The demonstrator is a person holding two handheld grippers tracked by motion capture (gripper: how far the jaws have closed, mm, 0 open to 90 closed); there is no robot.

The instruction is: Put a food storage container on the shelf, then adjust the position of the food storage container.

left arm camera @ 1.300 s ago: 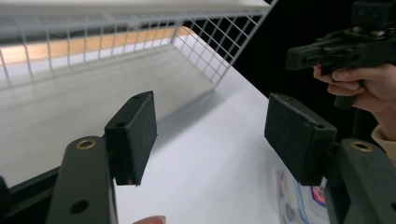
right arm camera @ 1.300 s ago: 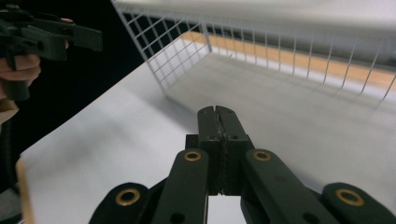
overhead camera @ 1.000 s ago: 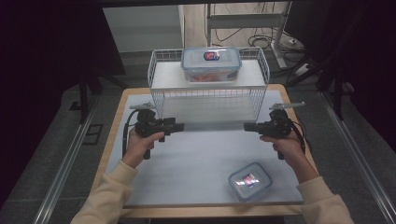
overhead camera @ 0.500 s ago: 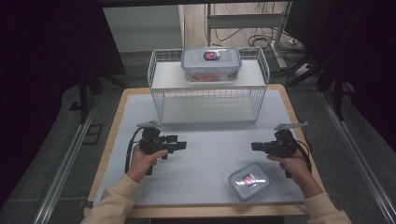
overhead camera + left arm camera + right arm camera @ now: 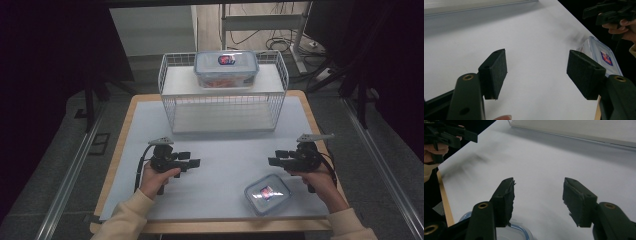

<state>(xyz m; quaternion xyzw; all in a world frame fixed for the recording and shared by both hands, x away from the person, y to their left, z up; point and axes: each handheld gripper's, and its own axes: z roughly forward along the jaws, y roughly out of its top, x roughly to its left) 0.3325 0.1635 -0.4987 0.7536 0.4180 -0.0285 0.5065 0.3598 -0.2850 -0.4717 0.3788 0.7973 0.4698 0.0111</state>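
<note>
Small container [image 5: 499, 231]: in the right gripper view only a blue-rimmed corner shows between the jaws' bases, the rest cut by the bottom edge. In the left gripper view the near end of it [image 5: 602, 56] sits behind the right-hand jaw. Lid label [image 5: 266, 192]: red and white, print too small to read. Large container [image 5: 226, 68] on the wire rack [image 5: 222, 107]: reddish contents, kind not discernible. Far left corner of the table [image 5: 461, 162]: smeared dark blur. Person's forearms cut off at the high view's bottom edge.

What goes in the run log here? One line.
left gripper open | right gripper just opening, empty | small box on table | big box on rack
</note>
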